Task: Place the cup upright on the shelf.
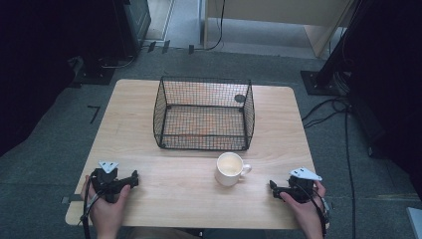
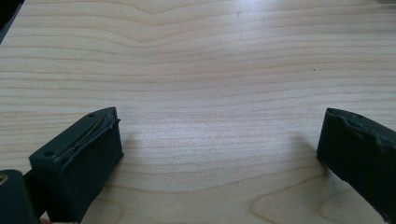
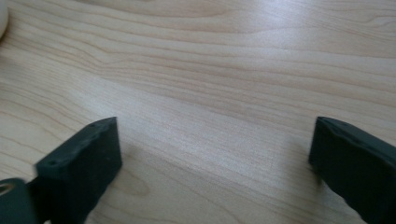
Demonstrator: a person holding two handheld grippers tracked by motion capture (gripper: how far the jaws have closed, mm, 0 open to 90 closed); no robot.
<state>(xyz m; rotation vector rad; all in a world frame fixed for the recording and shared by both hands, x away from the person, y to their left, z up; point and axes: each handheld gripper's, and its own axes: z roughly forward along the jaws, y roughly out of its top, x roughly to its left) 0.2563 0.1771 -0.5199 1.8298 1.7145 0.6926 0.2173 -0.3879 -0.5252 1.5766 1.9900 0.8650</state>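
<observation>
I can read no text, label, brand, number or sign anywhere in these views
</observation>
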